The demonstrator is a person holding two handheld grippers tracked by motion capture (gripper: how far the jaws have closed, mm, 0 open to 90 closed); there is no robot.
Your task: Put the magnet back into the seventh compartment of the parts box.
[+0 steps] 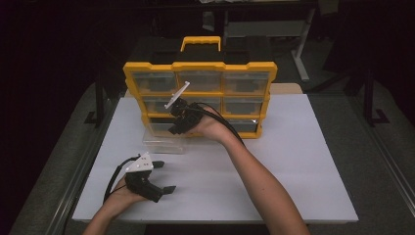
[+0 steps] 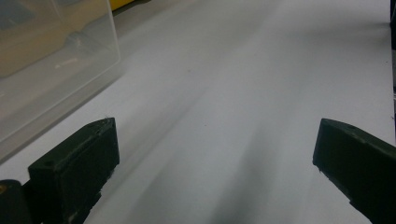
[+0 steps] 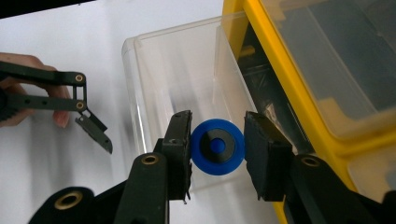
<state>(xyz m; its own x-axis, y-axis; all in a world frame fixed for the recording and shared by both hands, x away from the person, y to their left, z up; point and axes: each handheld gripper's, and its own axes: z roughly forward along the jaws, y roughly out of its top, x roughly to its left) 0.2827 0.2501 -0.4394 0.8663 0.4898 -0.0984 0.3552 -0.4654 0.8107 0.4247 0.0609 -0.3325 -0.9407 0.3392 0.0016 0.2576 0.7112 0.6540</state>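
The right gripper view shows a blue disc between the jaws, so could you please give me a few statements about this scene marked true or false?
1. The right gripper is shut on the blue disc. True.
2. The disc is held over a clear drawer pulled out of the yellow organizer. True.
3. The left gripper holds a second disc. False: its jaws stand wide apart with nothing between them, above the white tabletop.
4. The organizer lies flat on its back. False: it stands upright, its handle on top.
5. The pulled-out drawer comes from the top row. False: it comes from the bottom row, at the left.
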